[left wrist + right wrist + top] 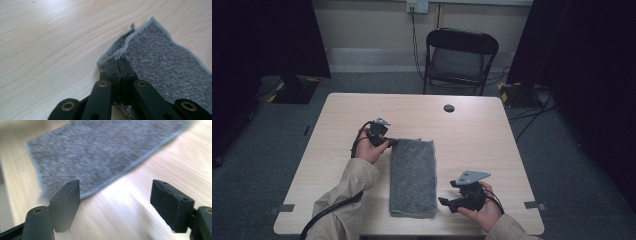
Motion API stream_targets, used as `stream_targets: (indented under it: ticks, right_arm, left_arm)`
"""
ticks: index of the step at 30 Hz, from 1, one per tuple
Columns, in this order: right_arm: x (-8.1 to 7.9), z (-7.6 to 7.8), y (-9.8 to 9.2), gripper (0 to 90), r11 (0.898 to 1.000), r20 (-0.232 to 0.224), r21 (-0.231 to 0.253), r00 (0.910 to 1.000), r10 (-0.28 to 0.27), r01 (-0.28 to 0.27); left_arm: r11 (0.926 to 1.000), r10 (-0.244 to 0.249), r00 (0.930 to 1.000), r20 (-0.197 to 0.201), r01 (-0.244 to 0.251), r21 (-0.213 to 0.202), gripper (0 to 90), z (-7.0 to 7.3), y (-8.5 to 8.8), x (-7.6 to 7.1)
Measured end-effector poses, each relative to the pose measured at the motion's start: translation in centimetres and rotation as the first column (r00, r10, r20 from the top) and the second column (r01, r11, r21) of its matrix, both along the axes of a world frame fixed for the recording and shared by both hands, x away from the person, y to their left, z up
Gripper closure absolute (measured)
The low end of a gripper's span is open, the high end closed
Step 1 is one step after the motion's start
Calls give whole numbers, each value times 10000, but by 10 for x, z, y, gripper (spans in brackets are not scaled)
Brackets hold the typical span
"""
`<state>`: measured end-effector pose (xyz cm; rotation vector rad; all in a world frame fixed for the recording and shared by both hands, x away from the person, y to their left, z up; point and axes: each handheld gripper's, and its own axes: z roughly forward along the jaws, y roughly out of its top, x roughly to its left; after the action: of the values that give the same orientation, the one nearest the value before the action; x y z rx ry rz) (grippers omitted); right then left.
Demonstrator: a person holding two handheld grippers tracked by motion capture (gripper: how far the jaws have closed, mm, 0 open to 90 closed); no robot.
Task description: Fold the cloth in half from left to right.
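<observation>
A grey towel [413, 175] lies folded lengthwise on the light wooden table [482, 135], reaching from the middle to the front edge. My left gripper [391, 142] is at its far left corner. In the left gripper view that gripper [117, 61] has its jaws pressed together on the hemmed edge of the towel [162, 62]. My right gripper [443, 201] rests low beside the towel's near right corner. It stands open [115, 192] with bare table between its pads, and the blurred towel [100, 152] lies just beyond them.
A round dark cable hole [449, 108] sits near the table's far edge. A black folding chair [460, 55] stands behind the table. Dark curtains hang at both sides. The left gripper's thick cable [327, 212] trails off the front left.
</observation>
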<state>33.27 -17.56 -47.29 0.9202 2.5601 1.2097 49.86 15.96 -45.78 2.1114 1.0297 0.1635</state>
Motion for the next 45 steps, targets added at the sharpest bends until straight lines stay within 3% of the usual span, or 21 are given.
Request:
stream_targets:
  ticks: [4,9,12,13,16,18,20,23,25,28,29,32,35,40,42,45]
  right_arm:
    - [8,3,-11,243,9992,176,-251,9993,-321,326]
    - [28,2,-11,267,9972,291,-584,9986,-448,464]
    - [41,-1,-7,278,9961,334,-683,9980,-532,553]
    - [45,-2,-5,279,9961,319,-650,9978,-584,603]
    - [56,-7,0,296,9960,266,-592,9975,-655,670]
    - [61,-11,4,317,9961,229,-595,9977,-634,647]
    - [64,-14,8,331,9968,204,-587,9984,-536,547]
    - [67,-17,13,363,9973,228,-581,9988,-431,444]
    - [68,-19,15,363,9976,212,-517,9988,-441,452]
    - [68,-21,17,366,9976,180,-545,9989,-429,439]
    - [68,-21,17,367,9975,237,-573,9989,-402,415]
    - [67,-21,17,370,9977,214,-570,9991,-360,371]
    - [66,-21,16,372,9977,237,-558,9991,-362,375]
    - [67,-21,16,388,9975,264,-596,9990,-355,370]
    - [68,-21,17,404,9975,268,-630,9992,-299,315]
    - [70,-21,21,406,9977,281,-623,9993,-263,280]
  left_arm:
    - [9980,-578,9982,-162,573,-269,886,-5,-11,0]
    - [9843,-1587,9864,-430,1547,-852,885,-12,-32,0]
    - [9893,-1246,9918,-281,1220,-797,883,-12,-30,3]
    - [9927,-1098,9937,-210,1086,-519,882,-12,-25,4]
    - [9987,-230,9997,116,235,-444,854,-12,-4,7]
    - [9995,91,9999,100,-88,-314,838,-13,11,8]
    - [9989,460,9987,204,-459,-22,789,-15,23,8]
    - [9965,821,9944,668,-831,118,613,-15,30,5]
    - [9937,956,9892,1114,-1014,474,515,-12,28,3]
    - [9934,959,9840,1504,-1041,479,444,-4,19,1]
    - [9943,788,9829,1665,-896,583,457,-1,16,1]
    - [9988,235,9838,1780,-307,377,485,2,3,0]
    - [9983,-166,9886,1495,81,574,524,-6,-6,3]
    - [9960,11,9962,869,-89,895,752,-19,-2,8]
    - [9967,82,9983,583,-129,797,853,-18,1,8]
    - [9975,59,9992,392,-86,695,888,-13,8,8]
